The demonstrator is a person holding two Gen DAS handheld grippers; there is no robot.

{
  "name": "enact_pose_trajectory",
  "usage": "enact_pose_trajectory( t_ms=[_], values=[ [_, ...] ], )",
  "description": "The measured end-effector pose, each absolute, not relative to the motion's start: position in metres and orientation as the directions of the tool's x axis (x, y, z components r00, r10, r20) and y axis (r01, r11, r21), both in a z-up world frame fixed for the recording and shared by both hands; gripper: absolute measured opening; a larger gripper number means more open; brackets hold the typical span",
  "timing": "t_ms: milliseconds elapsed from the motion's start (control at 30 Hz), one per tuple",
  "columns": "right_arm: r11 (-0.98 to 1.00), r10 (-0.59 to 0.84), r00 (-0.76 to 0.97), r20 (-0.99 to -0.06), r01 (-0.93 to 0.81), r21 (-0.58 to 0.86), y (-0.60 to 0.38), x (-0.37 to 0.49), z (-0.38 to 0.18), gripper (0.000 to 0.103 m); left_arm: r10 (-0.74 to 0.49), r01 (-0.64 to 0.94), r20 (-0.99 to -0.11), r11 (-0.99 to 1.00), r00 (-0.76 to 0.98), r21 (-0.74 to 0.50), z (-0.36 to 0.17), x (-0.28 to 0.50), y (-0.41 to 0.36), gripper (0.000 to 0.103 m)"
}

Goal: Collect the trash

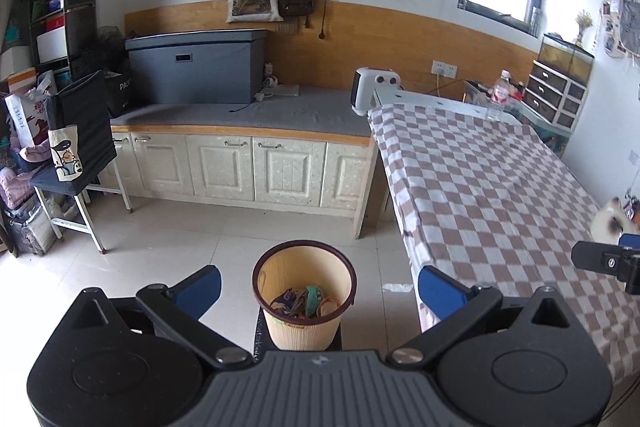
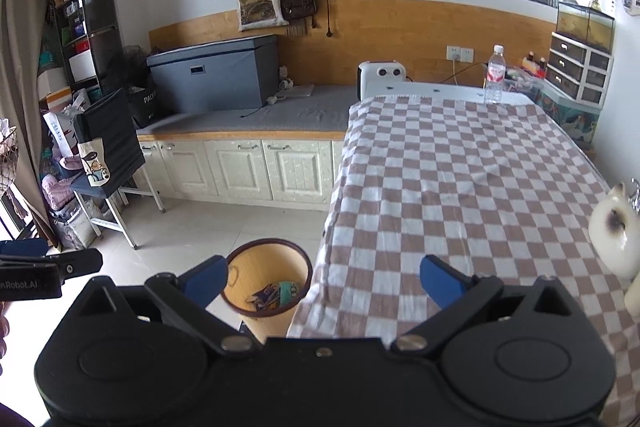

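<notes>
Pale glossy floor tiles (image 1: 168,267) lie open and bare on the left, running from a white metal-legged chair (image 1: 80,155) draped in dark cloth to the cream panelled cabinets (image 1: 256,167). The left hand-held gripper (image 1: 318,287) hangs over this floor with its blue-padded fingers (image 1: 200,289) spread wide and nothing between them. Framed between them stands the round ribbed beige plastic wastebasket with a dark brown rim (image 1: 306,291), crumpled colourful wrappers (image 1: 304,303) lying in its bottom. It stands just beside the hanging edge of the brown-and-white checked woven cloth (image 2: 460,187), which covers the tabletop on the right. The right hand-held gripper (image 2: 324,277) is likewise released and empty above that cloth's near left corner. A clear plastic water bottle (image 2: 495,75) stands upright at the far edge.
</notes>
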State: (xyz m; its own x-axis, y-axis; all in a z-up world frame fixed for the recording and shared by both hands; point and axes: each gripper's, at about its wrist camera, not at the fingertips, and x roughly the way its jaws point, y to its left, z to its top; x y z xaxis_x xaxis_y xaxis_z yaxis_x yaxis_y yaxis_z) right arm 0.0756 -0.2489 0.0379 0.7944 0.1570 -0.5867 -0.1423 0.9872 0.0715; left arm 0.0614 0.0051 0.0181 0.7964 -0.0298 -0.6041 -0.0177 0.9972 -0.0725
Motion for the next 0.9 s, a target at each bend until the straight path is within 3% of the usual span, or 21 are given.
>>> enact_pose_trajectory(
  t_ms=[900],
  values=[
    [0.999,0.037,0.821,-0.570,-0.023,0.031,-0.211,0.014,0.027,0.103,-0.095,0.041,-0.594,0.994,0.799,-0.105,0.016,0.025,0.038,0.103]
  ],
)
